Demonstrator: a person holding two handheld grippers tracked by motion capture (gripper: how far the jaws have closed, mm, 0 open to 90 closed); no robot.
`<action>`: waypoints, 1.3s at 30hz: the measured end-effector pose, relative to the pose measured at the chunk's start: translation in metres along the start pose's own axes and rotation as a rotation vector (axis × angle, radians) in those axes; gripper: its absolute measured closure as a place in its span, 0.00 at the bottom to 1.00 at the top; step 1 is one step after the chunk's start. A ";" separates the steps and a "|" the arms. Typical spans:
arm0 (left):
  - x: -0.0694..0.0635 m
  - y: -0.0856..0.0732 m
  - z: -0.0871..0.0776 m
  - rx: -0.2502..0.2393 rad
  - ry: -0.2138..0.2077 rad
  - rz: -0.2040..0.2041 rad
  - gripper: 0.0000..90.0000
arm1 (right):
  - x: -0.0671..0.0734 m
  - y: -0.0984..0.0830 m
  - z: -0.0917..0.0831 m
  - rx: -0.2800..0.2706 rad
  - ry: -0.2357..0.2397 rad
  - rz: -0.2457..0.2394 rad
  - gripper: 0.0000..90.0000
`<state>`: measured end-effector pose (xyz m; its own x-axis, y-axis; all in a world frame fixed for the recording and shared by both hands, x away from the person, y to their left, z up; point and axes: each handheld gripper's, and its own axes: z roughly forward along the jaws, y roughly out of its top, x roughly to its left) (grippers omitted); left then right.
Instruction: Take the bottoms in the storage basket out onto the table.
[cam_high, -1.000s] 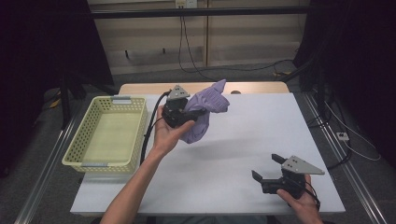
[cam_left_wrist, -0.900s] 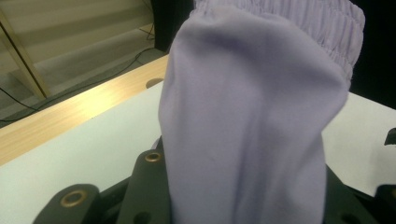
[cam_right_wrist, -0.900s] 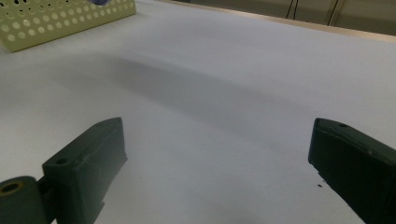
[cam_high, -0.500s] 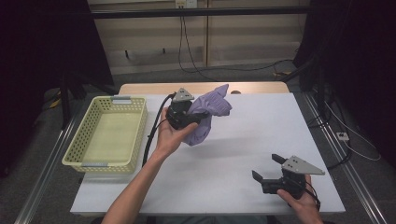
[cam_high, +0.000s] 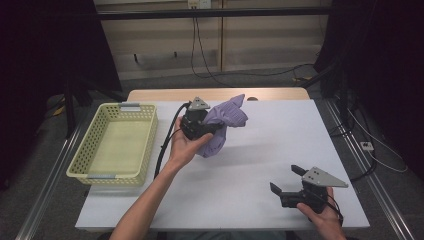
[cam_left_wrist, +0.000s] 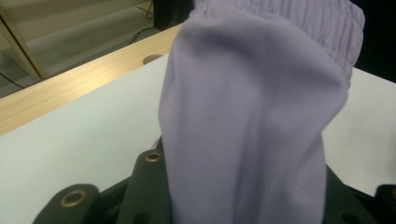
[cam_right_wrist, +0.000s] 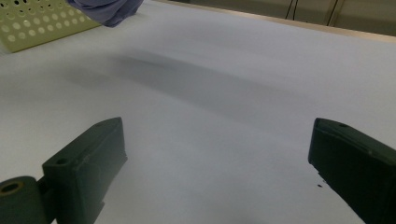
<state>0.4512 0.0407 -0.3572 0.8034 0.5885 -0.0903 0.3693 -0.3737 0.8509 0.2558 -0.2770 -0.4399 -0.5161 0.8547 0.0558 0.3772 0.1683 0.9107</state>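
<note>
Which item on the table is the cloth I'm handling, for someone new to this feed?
Start at the white table. Right of the yellow basket, the left tool is shut on a lilac cloth held above the tabletop. It is the one soft, crumpled thing there, with a gathered elastic edge.

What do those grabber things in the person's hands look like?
Both are black and chunky. The left gripper and the right gripper each carry a grey three-cornered plate on top. A black cable trails from the left one. Up close, the right gripper's two jaws are flat, dark blocks. The person's forearms are bare, with no sleeves.
</note>
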 end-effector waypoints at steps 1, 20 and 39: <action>0.000 0.000 0.000 0.000 0.000 0.000 0.73 | 0.000 0.000 0.000 0.000 0.000 0.000 0.04; 0.006 -0.009 0.013 0.049 0.012 -0.019 0.73 | 0.000 0.000 0.000 0.002 0.001 0.000 0.04; -0.004 -0.021 0.038 0.131 0.001 -0.010 0.72 | 0.000 0.000 0.001 0.002 0.001 0.000 0.04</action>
<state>0.4584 0.0190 -0.3946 0.7988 0.5935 -0.0981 0.4356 -0.4582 0.7748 0.2565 -0.2770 -0.4405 -0.5173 0.8540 0.0561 0.3784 0.1694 0.9100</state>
